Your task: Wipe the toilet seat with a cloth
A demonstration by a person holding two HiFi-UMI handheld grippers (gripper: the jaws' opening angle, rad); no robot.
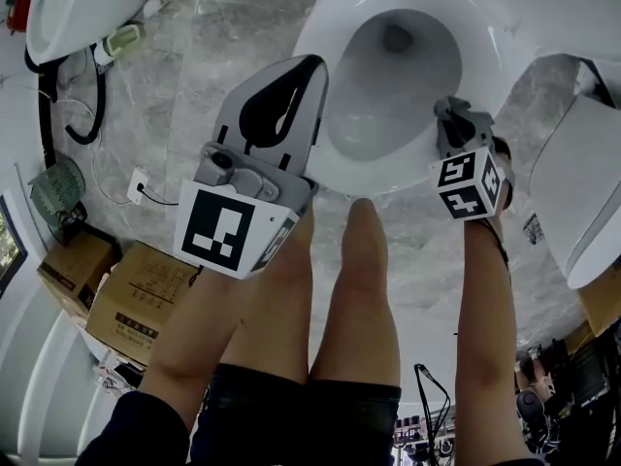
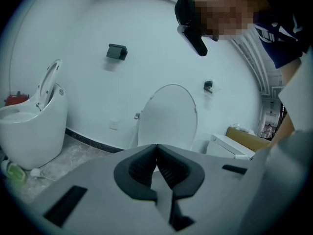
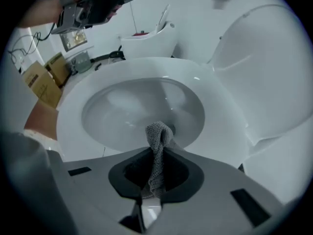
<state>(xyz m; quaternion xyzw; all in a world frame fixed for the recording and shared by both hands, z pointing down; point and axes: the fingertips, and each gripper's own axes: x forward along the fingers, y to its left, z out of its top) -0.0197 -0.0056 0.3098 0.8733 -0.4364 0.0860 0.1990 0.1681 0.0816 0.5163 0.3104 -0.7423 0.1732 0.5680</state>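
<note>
Pinching a grey cloth [image 3: 156, 133], right gripper [image 3: 156, 154] hangs over toilet seat [image 3: 222, 121] (left gripper [image 2: 156, 148] pressed together).

in the head view the right tool [image 1: 454, 116] hides the cloth [image 3: 157, 153]; second toilet [image 1: 78, 8] cut off top-left.

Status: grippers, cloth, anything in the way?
Right gripper shut on grey cloth, at near rim of toilet, contact unclear. Left gripper shut, empty, held left of bowl. Lid up, nothing on rim.
</note>
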